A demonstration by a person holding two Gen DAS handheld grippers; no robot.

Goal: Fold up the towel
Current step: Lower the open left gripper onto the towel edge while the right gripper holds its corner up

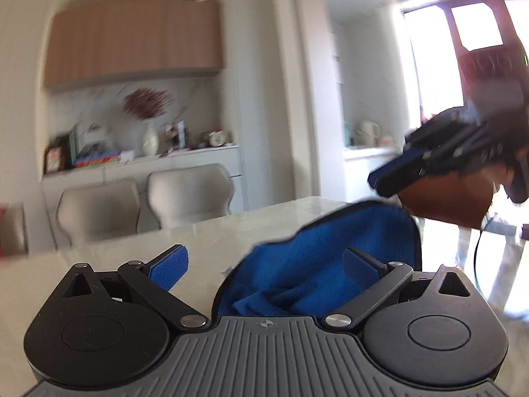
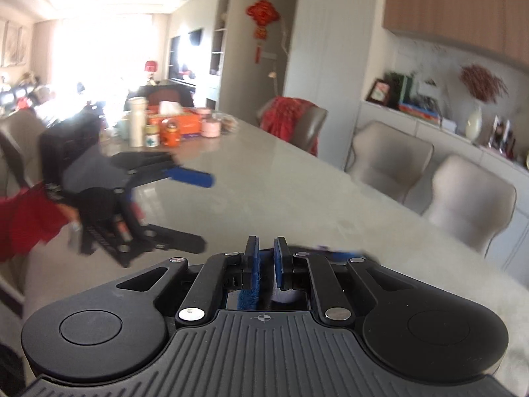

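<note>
Towel (image 1: 317, 264) between spread (left) fingers (image 1: 170, 264)

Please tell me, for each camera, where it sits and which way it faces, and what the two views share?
Left wrist: on the left claw, open, facing the blue towel on the table; the right claw shows.
Right wrist: on the right claw, nearly shut, facing along the table; the left claw shows.
Shared: table, grey chairs.

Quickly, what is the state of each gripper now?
Left gripper: open, holding nothing, towel between its fingers.
Right gripper: nearly closed; grip on towel cannot be told.
</note>
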